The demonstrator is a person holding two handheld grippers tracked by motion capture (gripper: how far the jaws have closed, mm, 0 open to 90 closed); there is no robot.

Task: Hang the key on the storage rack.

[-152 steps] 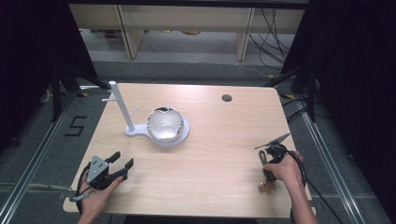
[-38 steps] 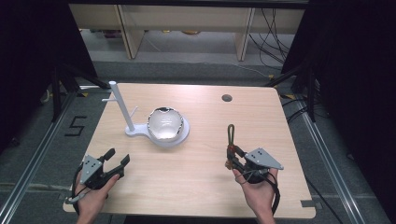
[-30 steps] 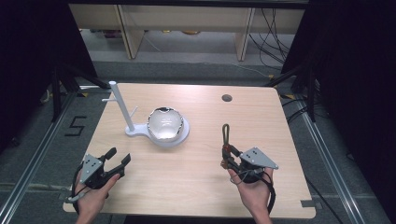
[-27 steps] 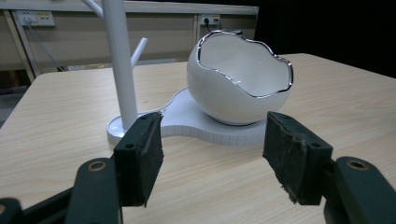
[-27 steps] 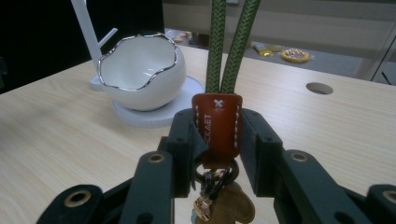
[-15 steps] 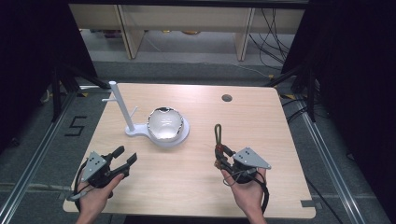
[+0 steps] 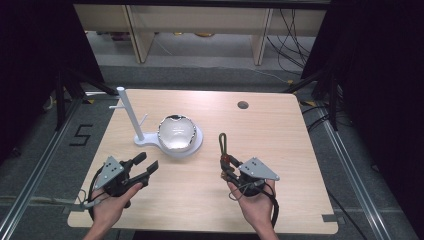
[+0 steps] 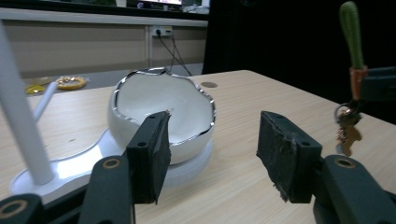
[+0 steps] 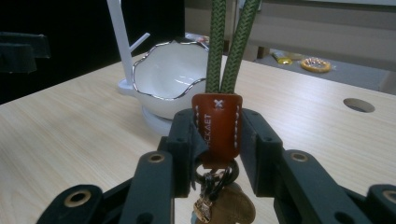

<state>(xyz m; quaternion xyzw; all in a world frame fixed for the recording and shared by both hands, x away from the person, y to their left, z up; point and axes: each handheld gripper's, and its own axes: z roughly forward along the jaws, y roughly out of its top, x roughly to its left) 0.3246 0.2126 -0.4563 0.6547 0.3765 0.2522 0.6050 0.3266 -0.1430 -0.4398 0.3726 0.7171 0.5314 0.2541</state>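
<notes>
Green cord loop of a keychain (image 7: 221, 142) stands upright over the desk (image 7: 295, 145), just right of the middle, nearer the near edge than the far one. Right gripper (image 7: 227, 166) pinches it by the brown leather tab (image 9: 217, 129): in the right gripper view both pads press on the tab's sides, cord rising above, ring and brass key (image 9: 229, 205) hanging below the jaws. Right hand (image 7: 256, 207) comes in over the near edge, right of centre.

Left gripper (image 7: 145, 164) sits by the near left corner, held in the left hand (image 7: 111, 207), pointing toward the desk's middle. Its jaws stand spread with nothing between them; they have just been closing a little. In the left gripper view the gap between the pads frames the bowl, and the keychain (image 8: 351, 74) shows at the right edge with its key dangling clear of the wood.

White bowl (image 7: 176, 132) with a wavy silver rim rests on a white base (image 7: 196, 142), left of the desk's centre. White post (image 7: 129, 114) with short side pegs rises from the same base, on the side toward the left edge. Round cable hole (image 7: 243, 105) lies near the far edge, right of centre. Keychain and bowl are near each other, not touching.
</notes>
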